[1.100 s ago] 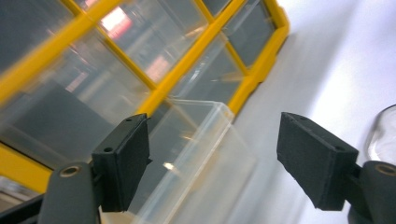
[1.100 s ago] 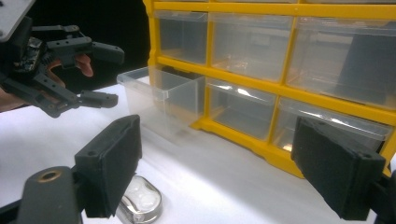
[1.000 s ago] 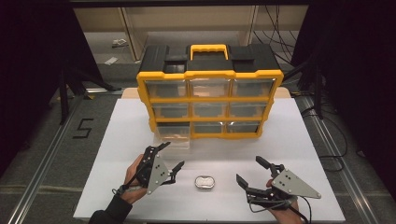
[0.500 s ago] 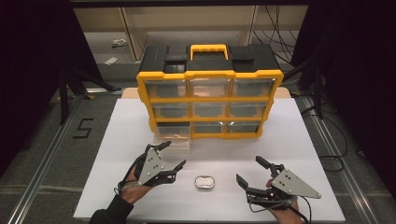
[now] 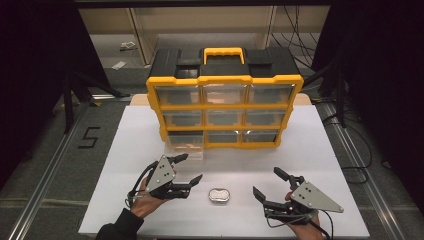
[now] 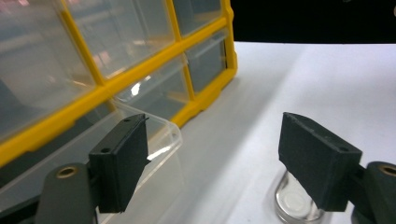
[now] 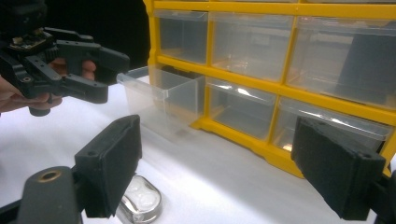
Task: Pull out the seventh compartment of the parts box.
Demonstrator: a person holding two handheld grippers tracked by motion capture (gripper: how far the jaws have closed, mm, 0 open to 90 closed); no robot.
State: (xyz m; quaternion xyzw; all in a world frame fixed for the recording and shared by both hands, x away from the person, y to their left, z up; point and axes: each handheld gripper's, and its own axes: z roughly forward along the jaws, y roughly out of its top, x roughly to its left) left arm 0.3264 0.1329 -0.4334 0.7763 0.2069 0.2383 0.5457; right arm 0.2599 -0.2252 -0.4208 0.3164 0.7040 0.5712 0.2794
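tin flat, long axis crosswise

The small metal tin is half hidden behind a jaw and cut off at the near edge — its contents cannot be told through the drawers' clouded fronts either.
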